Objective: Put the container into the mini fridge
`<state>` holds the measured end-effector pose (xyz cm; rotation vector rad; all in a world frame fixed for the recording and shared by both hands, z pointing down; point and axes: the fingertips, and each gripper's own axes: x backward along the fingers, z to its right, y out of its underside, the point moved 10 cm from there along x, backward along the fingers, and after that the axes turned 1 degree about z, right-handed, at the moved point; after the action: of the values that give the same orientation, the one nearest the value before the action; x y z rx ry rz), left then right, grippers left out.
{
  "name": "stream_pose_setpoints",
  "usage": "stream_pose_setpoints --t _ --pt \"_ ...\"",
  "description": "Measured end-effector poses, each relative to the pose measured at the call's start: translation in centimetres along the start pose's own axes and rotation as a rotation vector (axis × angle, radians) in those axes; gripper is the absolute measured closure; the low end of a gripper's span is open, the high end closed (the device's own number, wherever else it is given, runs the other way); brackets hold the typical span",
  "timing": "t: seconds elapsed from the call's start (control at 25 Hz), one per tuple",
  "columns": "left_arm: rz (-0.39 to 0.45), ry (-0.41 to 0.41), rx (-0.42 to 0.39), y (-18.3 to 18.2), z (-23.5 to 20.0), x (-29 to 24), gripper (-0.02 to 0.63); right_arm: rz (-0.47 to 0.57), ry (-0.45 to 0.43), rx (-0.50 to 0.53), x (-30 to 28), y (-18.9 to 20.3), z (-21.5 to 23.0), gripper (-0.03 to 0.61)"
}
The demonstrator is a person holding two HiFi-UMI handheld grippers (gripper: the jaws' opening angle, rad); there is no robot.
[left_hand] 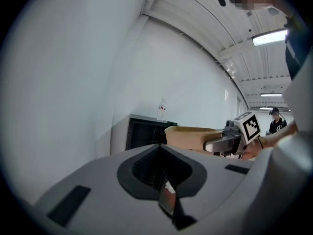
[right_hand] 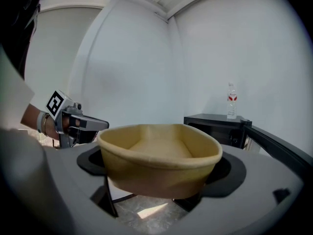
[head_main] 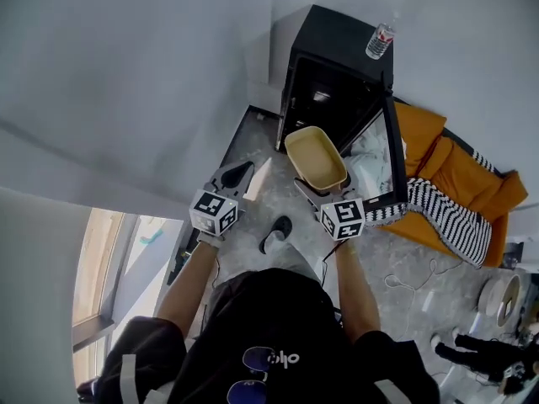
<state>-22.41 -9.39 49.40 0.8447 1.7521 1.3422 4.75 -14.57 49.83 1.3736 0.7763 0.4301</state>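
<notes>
A tan, empty paper container (head_main: 316, 156) hangs in front of the black mini fridge (head_main: 333, 66). The fridge door (head_main: 394, 154) is swung open to the right. My right gripper (head_main: 313, 188) is shut on the container's near edge, and the container (right_hand: 159, 155) fills the right gripper view with the fridge (right_hand: 215, 124) behind it. My left gripper (head_main: 237, 175) hovers to the left of the container, jaws together and holding nothing. The left gripper view shows the container (left_hand: 193, 137) and the fridge (left_hand: 142, 131) ahead.
A water bottle (head_main: 381, 40) stands on the fridge top. Orange cushions (head_main: 459, 171) and striped cloth (head_main: 446, 213) lie right of the door. A shoe (head_main: 276, 232), cables (head_main: 413, 280) and tape rolls (head_main: 501, 297) are on the floor. A white wall (head_main: 126, 74) runs along the left.
</notes>
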Motion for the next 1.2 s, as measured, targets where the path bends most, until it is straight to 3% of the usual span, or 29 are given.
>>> stream_pose_setpoints --t 0.32,0.48,1.2 --pt "-0.029 0.071 -0.024 -4.2 -1.5 -12.2 0.606 -0.024 0.034 -0.054 -4.5 -0.4 9.5 0.023" --pt "-0.033 0.091 -0.037 -4.6 -2.2 -15.9 0.606 -0.020 0.042 -0.057 -6.2 -0.3 12.4 0.023" --pt "-0.066 0.140 -0.049 -4.7 -4.7 -23.2 0.606 -0.014 0.075 -0.088 -10.6 0.0 17.1 0.023"
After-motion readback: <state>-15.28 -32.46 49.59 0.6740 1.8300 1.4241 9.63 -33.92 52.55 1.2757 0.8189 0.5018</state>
